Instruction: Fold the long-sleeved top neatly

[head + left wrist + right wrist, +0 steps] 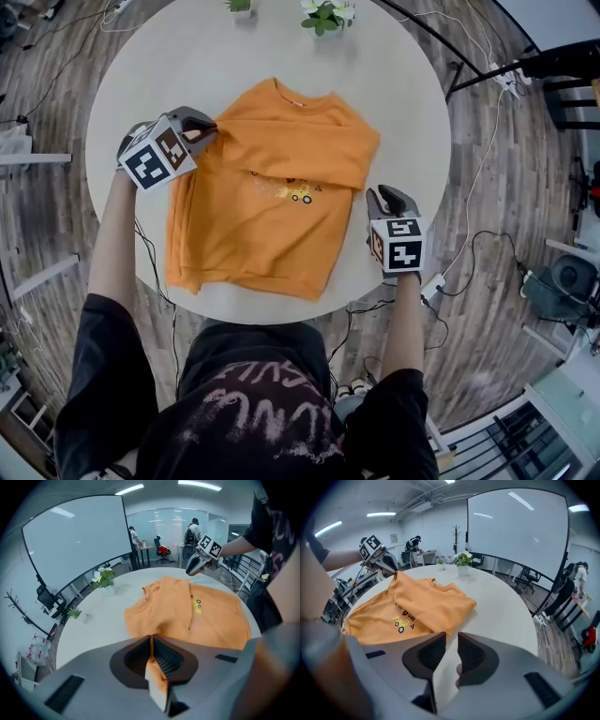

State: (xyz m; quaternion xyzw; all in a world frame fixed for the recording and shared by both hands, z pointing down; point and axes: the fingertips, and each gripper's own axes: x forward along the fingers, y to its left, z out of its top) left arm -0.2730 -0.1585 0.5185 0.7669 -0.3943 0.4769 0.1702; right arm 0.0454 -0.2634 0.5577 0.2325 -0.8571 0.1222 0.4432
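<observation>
While my left claw is closed tight on an edge of the orange long-sleeved cotton top and my right claw hangs slightly open and empty, the top lies on the round white table, one sleeve folded in, and the body fold, I think, is not yet done.

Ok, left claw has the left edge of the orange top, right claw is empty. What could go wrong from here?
The left claw pinches only a thin edge of the orange top, so it may slip out mid-fold. The right claw stands open off the cloth, so nothing pins it: a pull could drag the whole top and undo the folded sleeve. The hem lies near the edge of the table and could slide off.
</observation>
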